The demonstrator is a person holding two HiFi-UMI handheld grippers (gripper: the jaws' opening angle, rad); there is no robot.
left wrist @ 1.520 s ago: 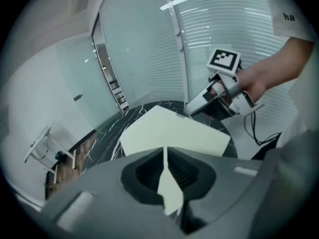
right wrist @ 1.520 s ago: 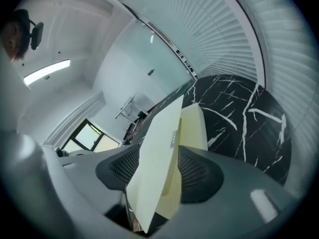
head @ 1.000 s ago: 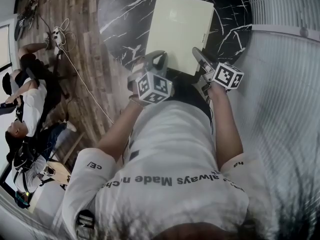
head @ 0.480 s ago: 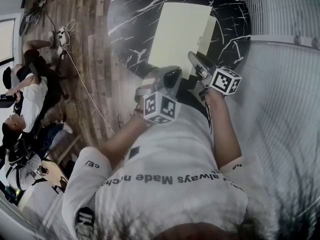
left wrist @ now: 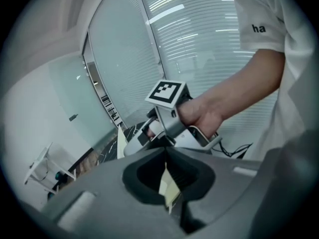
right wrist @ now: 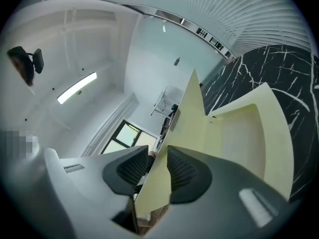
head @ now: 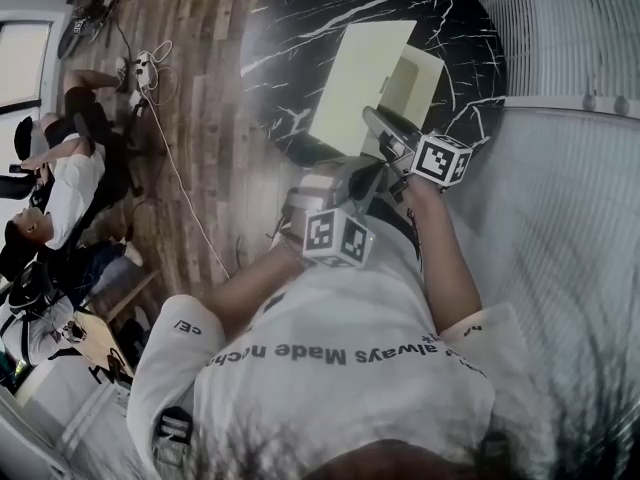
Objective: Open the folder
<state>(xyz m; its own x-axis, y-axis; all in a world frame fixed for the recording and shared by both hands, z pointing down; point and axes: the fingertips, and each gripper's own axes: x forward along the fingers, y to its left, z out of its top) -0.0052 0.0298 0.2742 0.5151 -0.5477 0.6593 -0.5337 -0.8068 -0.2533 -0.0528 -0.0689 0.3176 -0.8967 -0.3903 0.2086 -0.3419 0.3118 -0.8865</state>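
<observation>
Left gripper (left wrist: pixel 166 153): jaws are closed on a thin near edge of the pale yellow folder (head: pixel 365 78). Right gripper (right wrist: pixel 160 156): jaws, just narrowed, are clamped on the raised front cover (right wrist: pixel 188 126). Folder is held partly opened over the black marble table (head: pixel 290 28).

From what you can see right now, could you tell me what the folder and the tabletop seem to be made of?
The folder: thin card or plastic sheet, pale yellow, matte; its raised cover shows a thin edge. The tabletop: glossy black with white veins, marble or a marble-look finish; which, I cannot tell.
</observation>
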